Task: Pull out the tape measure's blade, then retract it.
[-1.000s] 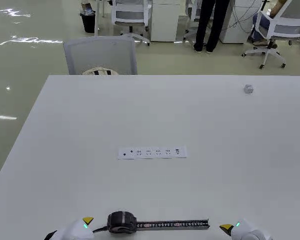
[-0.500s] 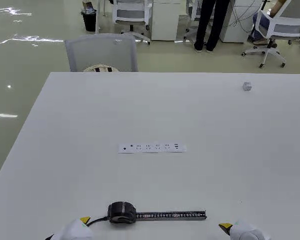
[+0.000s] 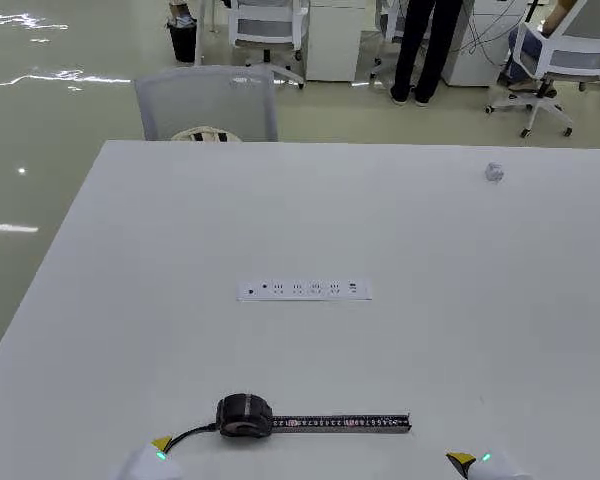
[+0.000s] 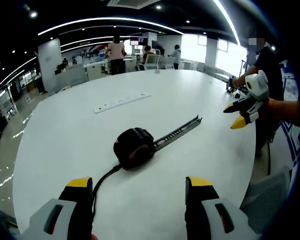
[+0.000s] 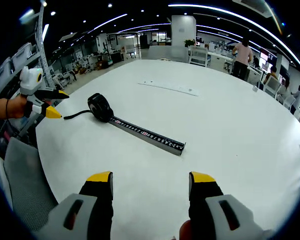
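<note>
**Still extended: blade out, grippers backed off**

You had eased the left gripper [image 4: 140,184] and the right gripper [image 5: 151,179] slightly back from the tape measure [image 3: 244,415]. It lay near the desk's [image 3: 460,250] front edge, its blade [image 3: 340,423] reaching toward the right gripper at much the same length as before. Both pairs of fingers [image 4: 80,186] stood apart, holding nothing, so retraction looked yet to come. The head view cut both grippers off at its bottom edge, and the case's lock was too small to make out.

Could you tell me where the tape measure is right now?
In the head view, the tape measure lies low centre on the table, nearer than the power strip, between left gripper and right gripper.
</note>
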